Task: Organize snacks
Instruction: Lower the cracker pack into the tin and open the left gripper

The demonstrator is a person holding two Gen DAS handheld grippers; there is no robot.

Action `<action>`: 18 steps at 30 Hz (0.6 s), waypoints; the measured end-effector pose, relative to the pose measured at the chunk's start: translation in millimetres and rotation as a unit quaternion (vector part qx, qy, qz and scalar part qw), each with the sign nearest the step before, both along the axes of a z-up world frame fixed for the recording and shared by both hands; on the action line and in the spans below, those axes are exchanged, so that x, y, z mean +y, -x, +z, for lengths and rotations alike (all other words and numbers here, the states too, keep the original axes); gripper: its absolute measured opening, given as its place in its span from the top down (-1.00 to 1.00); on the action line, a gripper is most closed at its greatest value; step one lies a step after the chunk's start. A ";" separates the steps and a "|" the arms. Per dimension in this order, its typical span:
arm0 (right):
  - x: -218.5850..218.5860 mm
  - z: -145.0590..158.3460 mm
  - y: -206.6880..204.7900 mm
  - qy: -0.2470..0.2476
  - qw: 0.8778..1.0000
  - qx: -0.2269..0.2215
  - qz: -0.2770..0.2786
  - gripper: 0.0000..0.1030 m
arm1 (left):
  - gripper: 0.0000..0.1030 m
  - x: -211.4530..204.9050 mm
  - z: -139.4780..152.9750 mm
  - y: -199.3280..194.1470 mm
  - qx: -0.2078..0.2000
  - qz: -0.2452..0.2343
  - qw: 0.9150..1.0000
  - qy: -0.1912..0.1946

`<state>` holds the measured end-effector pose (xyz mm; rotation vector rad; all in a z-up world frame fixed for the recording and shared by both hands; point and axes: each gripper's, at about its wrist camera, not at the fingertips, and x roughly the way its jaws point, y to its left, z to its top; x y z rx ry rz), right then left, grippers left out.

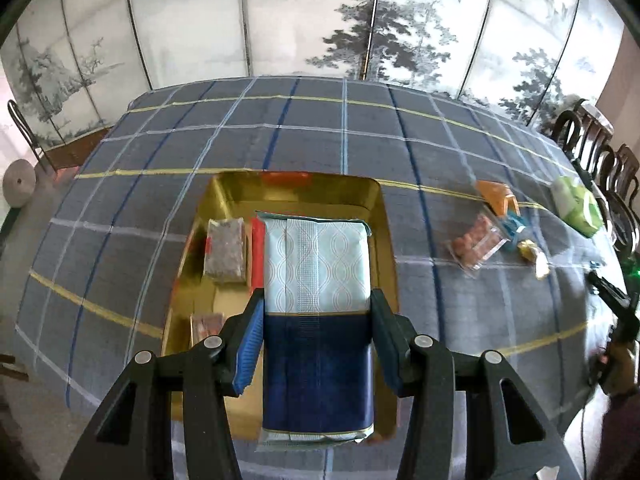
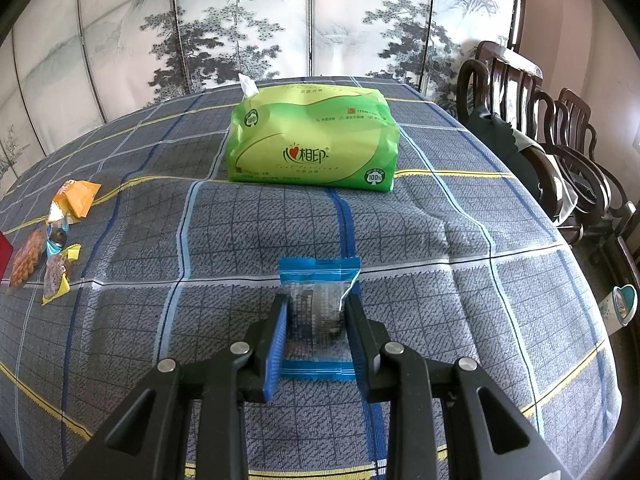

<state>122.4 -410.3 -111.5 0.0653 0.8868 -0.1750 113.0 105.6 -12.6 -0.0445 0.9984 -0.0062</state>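
A: Where does the big blue-and-white packet (image 1: 318, 312) stand?

B: Between the jaws of the left gripper (image 1: 318, 300), gripped at its sides, over the right half of the gold tray (image 1: 384, 216). A brown snack bar (image 1: 225, 250) and a red packet (image 1: 258, 248) already lie at its left.

A: How should it go in?

B: I'd keep it level, lower it flat beside the red packet, and let go only once its weight rests on the tray floor.

A: And the other hand?

B: The right gripper (image 2: 316, 312) has its jaws pressed on a small blue-edged pouch (image 2: 318, 304) lying on the bench (image 2: 440, 240), near side of the green tissue pack (image 2: 312, 140). Squeeze gently; the pouch looks crushable. Loose snacks (image 2: 48, 240) wait far left.
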 end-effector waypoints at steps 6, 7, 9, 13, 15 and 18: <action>0.0 0.0 0.0 0.000 1.000 0.000 0.000 0.45 | 0.11 -2.0 -17.6 -30.7 0.012 0.006 1.000 -0.007; 0.1 0.0 0.0 0.000 1.000 0.000 0.000 0.45 | 0.11 -2.3 -20.8 -35.7 0.016 0.007 1.000 -0.003; 0.1 0.0 0.0 0.000 1.000 0.000 0.000 0.45 | 0.11 -4.4 -25.9 -44.0 0.019 0.007 1.000 0.001; 0.1 0.1 0.1 0.001 1.000 0.000 0.000 0.45 | 0.11 -10.3 -31.2 -56.9 0.019 0.008 1.000 -0.001; 0.2 0.1 0.1 0.000 1.000 0.000 0.000 0.45 | 0.11 -13.6 -33.7 -62.6 0.022 0.007 1.000 -0.002; 0.1 0.1 0.1 0.000 1.000 0.000 0.000 0.45 | 0.11 -17.0 -38.1 -70.7 0.025 0.008 1.000 -0.006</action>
